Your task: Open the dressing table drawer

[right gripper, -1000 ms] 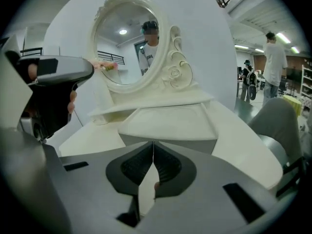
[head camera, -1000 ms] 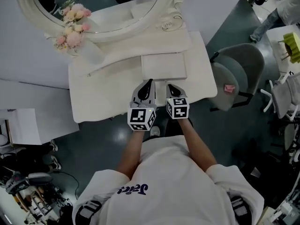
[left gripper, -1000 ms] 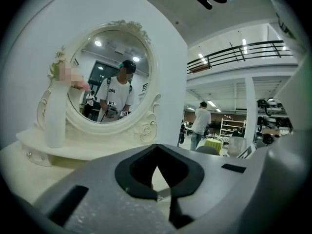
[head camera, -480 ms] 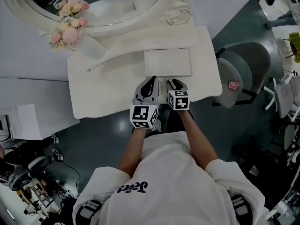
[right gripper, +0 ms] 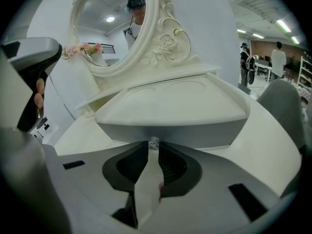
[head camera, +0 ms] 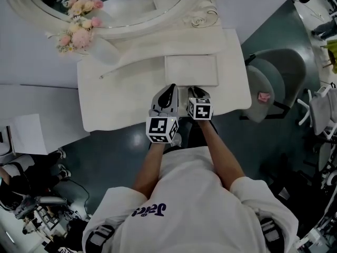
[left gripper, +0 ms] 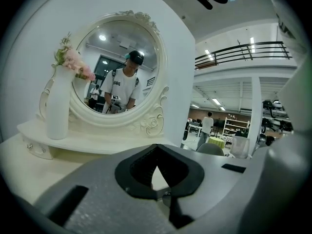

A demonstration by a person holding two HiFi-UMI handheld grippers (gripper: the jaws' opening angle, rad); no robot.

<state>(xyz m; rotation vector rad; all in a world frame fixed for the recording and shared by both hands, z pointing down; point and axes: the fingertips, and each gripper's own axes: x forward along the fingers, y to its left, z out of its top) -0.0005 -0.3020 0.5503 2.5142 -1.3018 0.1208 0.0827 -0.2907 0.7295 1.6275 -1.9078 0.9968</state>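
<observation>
The right tongs [right gripper: 153,147] have just been closing, and their tips now press on the small glass knob [right gripper: 153,142] from both sides. The knob sits in the middle of the front of the drawer [right gripper: 170,126], so the drawer is directly ahead of these tongs. In the head view the right tongs [head camera: 195,90] point down at the front edge of the drawer [head camera: 191,70]. The left tongs [left gripper: 156,150] are clenched, with nothing between them. They hover [head camera: 169,89] just beside the right ones, near the front left corner of the drawer. The drawer stands on the white counter [head camera: 116,107]. Behind the drawer rises the oval mirror [head camera: 121,1]. To the left of the drawer stands a white vase [head camera: 102,50] with pink flowers. A grey chair [head camera: 279,75] is to the right of the drawer, off the counter.
</observation>
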